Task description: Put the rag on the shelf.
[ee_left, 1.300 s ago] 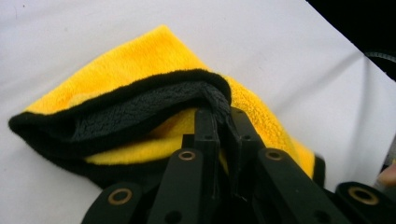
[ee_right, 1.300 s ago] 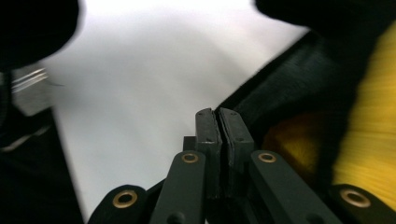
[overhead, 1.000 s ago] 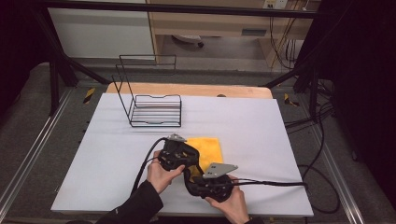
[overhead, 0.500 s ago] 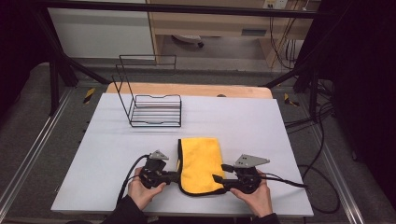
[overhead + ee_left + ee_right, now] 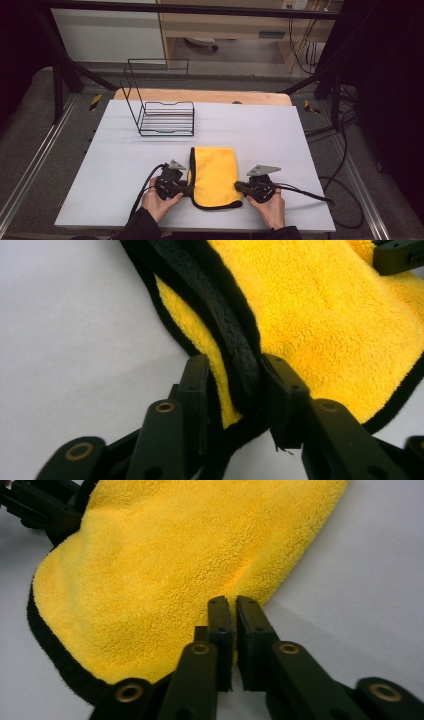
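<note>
A folded yellow cloth with a black border lies flat on the white table, near the front edge. My left gripper is at its left near corner. In the left gripper view its jaws have just been opening, and the cloth's doubled edge still stands loosely between them. My right gripper is at the cloth's right edge. Its jaws have just closed and stand shut, tips at the cloth's edge, nothing seen between them.
A black wire rack stands at the back left of the table. A wooden board runs behind the table's far edge. Cables trail from both grippers toward the front and right.
My two hands were close together over the cloth's near end and have moved apart to its left and right sides. The cloth now lies spread out flat between them.
</note>
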Tool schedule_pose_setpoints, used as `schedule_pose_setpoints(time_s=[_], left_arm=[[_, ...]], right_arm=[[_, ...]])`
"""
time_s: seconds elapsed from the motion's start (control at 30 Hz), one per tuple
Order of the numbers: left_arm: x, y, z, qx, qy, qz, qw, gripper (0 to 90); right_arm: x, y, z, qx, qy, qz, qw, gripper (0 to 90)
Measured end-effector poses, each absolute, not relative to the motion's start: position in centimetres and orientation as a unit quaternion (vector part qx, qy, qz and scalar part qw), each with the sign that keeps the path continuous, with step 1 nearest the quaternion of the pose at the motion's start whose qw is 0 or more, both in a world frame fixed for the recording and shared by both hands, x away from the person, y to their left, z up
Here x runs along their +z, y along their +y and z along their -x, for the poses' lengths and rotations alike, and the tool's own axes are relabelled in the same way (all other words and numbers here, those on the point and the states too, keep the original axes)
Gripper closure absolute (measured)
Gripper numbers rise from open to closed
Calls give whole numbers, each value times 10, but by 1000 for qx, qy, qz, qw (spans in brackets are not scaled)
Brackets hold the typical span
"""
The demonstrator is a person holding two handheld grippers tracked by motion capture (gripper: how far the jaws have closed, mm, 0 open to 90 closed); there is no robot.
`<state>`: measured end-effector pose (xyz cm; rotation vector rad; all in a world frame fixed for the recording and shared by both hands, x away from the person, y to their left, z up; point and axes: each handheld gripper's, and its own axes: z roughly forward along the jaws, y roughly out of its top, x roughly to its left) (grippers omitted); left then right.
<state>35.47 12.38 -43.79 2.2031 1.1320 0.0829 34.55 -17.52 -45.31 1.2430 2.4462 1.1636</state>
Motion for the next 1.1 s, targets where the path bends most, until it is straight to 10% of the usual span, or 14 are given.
schedule_pose_setpoints(time_s=[0.33,0.77,1.1], left_arm=[[-432,117,-353,22,418,-847,329,745],[-406,114,-428,97,423,-828,356,277],[-434,109,-470,75,456,-817,345,453]], right_arm=[[-444,-186,-342,371,822,-426,75,848],[-437,-206,-354,450,783,-410,129,437],[-437,-211,-364,452,776,-420,128,352]])
